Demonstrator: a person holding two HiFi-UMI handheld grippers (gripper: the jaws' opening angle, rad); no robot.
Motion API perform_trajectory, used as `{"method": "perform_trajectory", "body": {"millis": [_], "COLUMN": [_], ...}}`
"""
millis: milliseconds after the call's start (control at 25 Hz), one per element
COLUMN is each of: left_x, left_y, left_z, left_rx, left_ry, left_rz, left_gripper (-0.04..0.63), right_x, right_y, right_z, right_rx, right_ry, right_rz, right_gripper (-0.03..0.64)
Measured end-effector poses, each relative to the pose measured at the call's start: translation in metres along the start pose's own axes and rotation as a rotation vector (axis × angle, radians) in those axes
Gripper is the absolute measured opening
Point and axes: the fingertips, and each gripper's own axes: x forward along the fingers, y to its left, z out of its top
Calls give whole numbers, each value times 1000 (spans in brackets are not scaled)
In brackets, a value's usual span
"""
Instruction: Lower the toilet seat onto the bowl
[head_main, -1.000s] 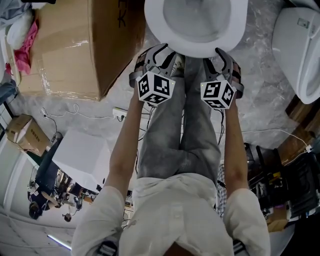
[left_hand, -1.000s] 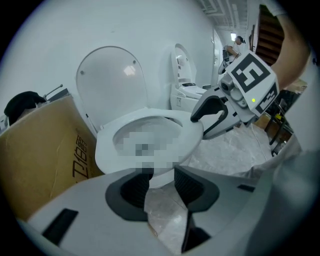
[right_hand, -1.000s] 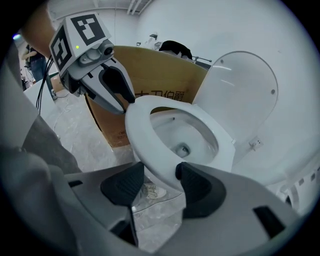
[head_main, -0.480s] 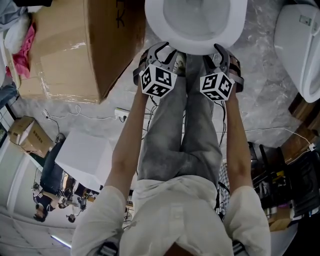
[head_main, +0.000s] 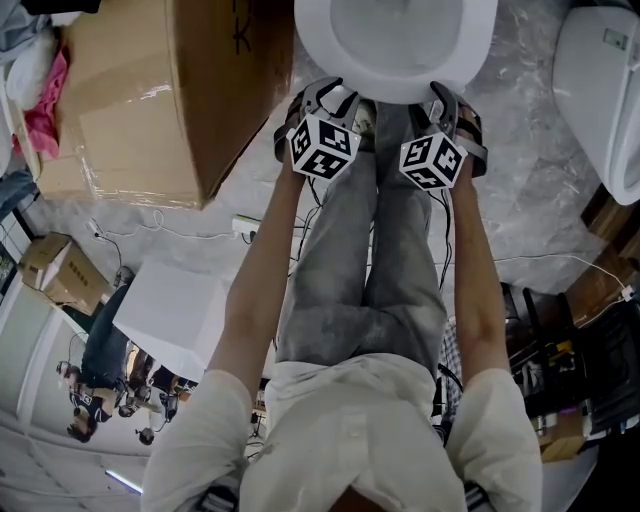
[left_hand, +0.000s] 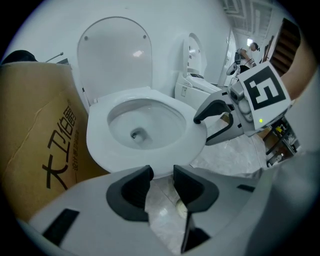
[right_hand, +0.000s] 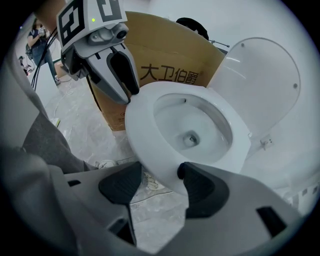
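Standing over a toilet with one tool in each hand, both pointed steeply down at the front of the bowl. Shows the toilet seat lying down flat on that bowl, with the lid upright behind it.

Holds the left tool at the seat's front edge on the left side. Keeps its jaws apart, with only the grey marbled floor in the gap and the seat's rim just past the tips.

Holds the right tool at the front edge on the right side, well apart from the left one. Has its jaws wide apart, having just been opening. Shows the seat's front rim dipping into the gap close beside one jaw, with neither pad pressing on it.

Places both marker cubes just below the rim in the head view, with grey trouser legs running down between the forearms.

Sets a big cardboard box with dark printed characters right beside the toilet on the left. Includes a second white toilet at the right edge of the head view, well apart from the first, and a smaller white box on the floor lower left.
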Motion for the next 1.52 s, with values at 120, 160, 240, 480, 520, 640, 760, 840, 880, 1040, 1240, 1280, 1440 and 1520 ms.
{"method": "perform_trajectory", "body": {"millis": [120, 160, 240, 480, 520, 640, 760, 840, 880, 1040, 1240, 1280, 1440, 1520], "left_x": [5, 7, 11, 16, 16, 15, 10, 4, 0, -23, -63, -71, -101, -114], "left_y": [1, 2, 3, 7, 8, 8, 10, 13, 15, 23, 30, 32, 40, 43], "left_z": [-3, -5, -7, -9, -9, -9, -6, -5, -3, 13, 47, 56, 91, 107], "left_rx": [-7, -10, -16, -20, -22, -29, -37, -56, -65, -73, -61, -54, -44, -51], "left_ry": [12, 16, 26, 28, 27, 28, 14, 0, -10, -69, -161, -182, -269, -307], "left_rz": [-2, -2, -6, -22, -22, -25, -18, -7, -3, 9, 28, 32, 51, 64], "left_gripper": [158, 156, 153, 130, 130, 130, 130, 130, 130, 118, 68, 60, 33, 28], "right_x": [6, 8, 12, 17, 18, 18, 19, 17, 15, -4, -55, -68, -116, -137], "right_y": [2, 3, 4, 2, 2, 3, 3, 4, 4, 2, -21, -29, -65, -80], "right_z": [-2, -3, -4, -6, -7, -8, -8, -8, -6, 4, 43, 52, 85, 96], "right_rx": [-4, -5, -7, -11, -12, -27, -50, -52, -50, -21, 111, 144, 238, 264], "right_ry": [15, 20, 33, 52, 54, 79, 114, 125, 124, 77, -93, -132, -249, -290], "right_rz": [6, 8, 12, 18, 17, 25, 43, 56, 61, 51, -10, -30, -110, -137], "right_gripper": [272, 272, 272, 281, 281, 284, 284, 281, 275, 230, 167, 151, 78, 54]}}
